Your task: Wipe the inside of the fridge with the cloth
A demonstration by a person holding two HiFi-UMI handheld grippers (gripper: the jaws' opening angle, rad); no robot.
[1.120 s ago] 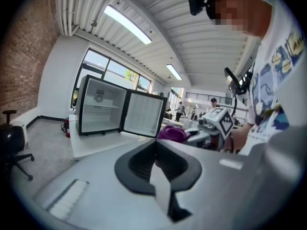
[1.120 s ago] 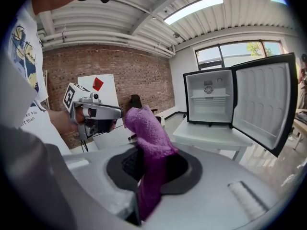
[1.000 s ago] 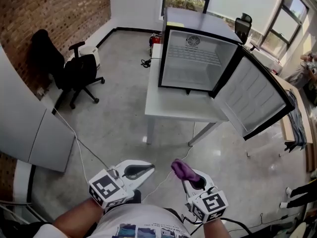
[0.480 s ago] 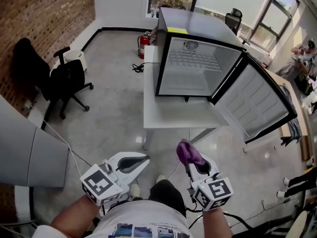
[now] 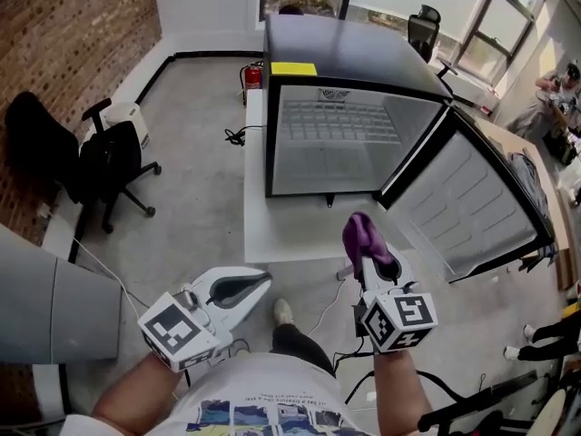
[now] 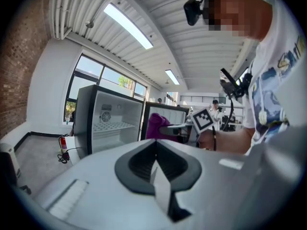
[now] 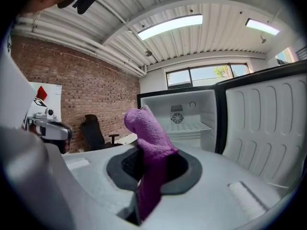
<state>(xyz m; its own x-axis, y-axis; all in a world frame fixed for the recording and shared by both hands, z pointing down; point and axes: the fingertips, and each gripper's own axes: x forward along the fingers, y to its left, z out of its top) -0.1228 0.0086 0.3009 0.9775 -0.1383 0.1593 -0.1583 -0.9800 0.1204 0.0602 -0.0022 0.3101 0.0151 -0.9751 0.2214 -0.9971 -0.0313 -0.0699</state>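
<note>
While the purple cloth [image 5: 363,236] sits clenched in the jaws of the right gripper [image 5: 369,263], short of the open fridge [image 5: 345,53] on the bench [image 5: 290,230], the left gripper [image 5: 256,282] hangs closed and empty. The reach should probably enter squarely, clear of the door [image 5: 463,198] — cloth leading.

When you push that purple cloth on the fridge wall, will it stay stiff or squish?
Probably squish: the purple cloth looks fuzzy and curls over above the right gripper that pinches it. It likely weighs little, since its free end stands up unsupported.
</note>
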